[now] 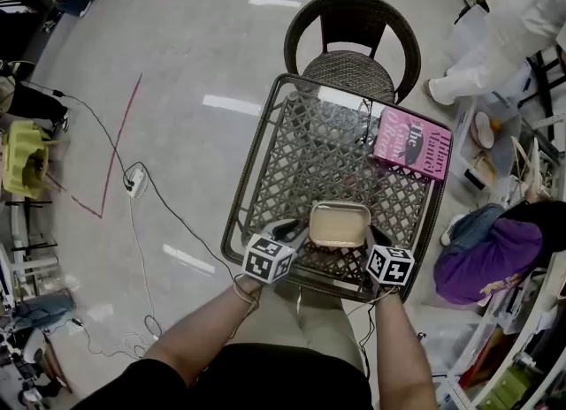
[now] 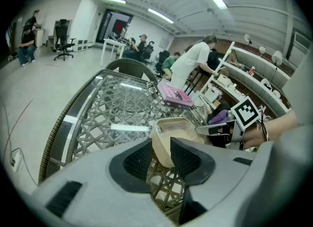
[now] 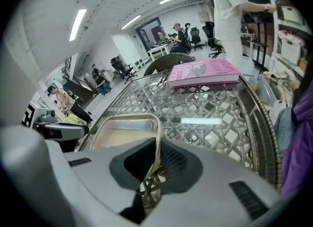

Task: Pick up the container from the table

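the container (image 1: 340, 223), a shallow beige tub, is at the near edge of the glass-and-wicker worktop (image 1: 329, 148), between the two grippers. the left gripper (image 1: 296, 231) meets it from the left. in the left gripper view its jaws stand moderately apart with the tub's near corner (image 2: 168, 145) filling the gap and touching both pads. the right gripper (image 1: 371, 242) comes in from the right. in the right gripper view its jaws are narrow, pinched on the tub's thin rim (image 3: 157, 138). i cannot tell whether the tub's base rests on the glass or sits just above it. a pink book (image 1: 412, 143) lies at the far right corner, well apart, and a wicker chair (image 1: 354, 41) stands beyond the worktop.
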